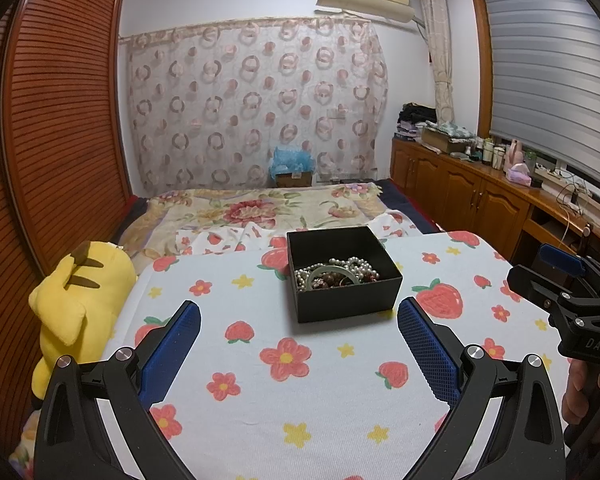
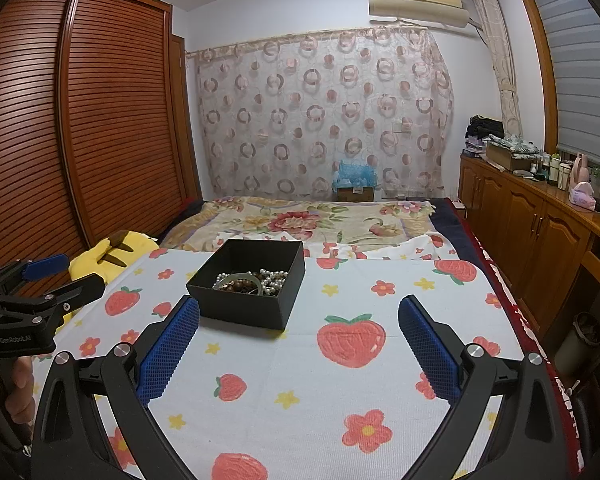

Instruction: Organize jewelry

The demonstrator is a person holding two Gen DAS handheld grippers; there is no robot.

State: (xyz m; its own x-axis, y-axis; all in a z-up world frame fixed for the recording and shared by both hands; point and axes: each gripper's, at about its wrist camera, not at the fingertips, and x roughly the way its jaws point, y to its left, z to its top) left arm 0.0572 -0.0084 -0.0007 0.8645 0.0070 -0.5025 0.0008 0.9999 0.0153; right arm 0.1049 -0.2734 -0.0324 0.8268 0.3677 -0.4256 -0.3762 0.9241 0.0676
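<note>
A black open box (image 1: 348, 302) (image 2: 240, 308) sits on a white cloth with strawberries and flowers (image 1: 284, 400) (image 2: 332, 392). Inside lies a heap of jewelry (image 1: 336, 274) (image 2: 252, 280): pearl strands, brown beads and a pale green bangle. My left gripper (image 1: 298, 312) is open, just short of the box, with nothing between its blue pads. My right gripper (image 2: 298, 312) is open too, near the box's right front corner, holding nothing. Each gripper shows at the edge of the other's view: the right one (image 1: 556, 280) and the left one (image 2: 60, 276).
A yellow plush toy (image 1: 80, 304) (image 2: 112, 256) lies left of the cloth. Beyond the cloth is a floral bedspread (image 1: 260, 212), a slatted wooden wardrobe (image 2: 80, 120) on the left and wooden cabinets (image 2: 540, 232) on the right. A person's fingers (image 1: 580, 392) (image 2: 16, 384) hold the handles.
</note>
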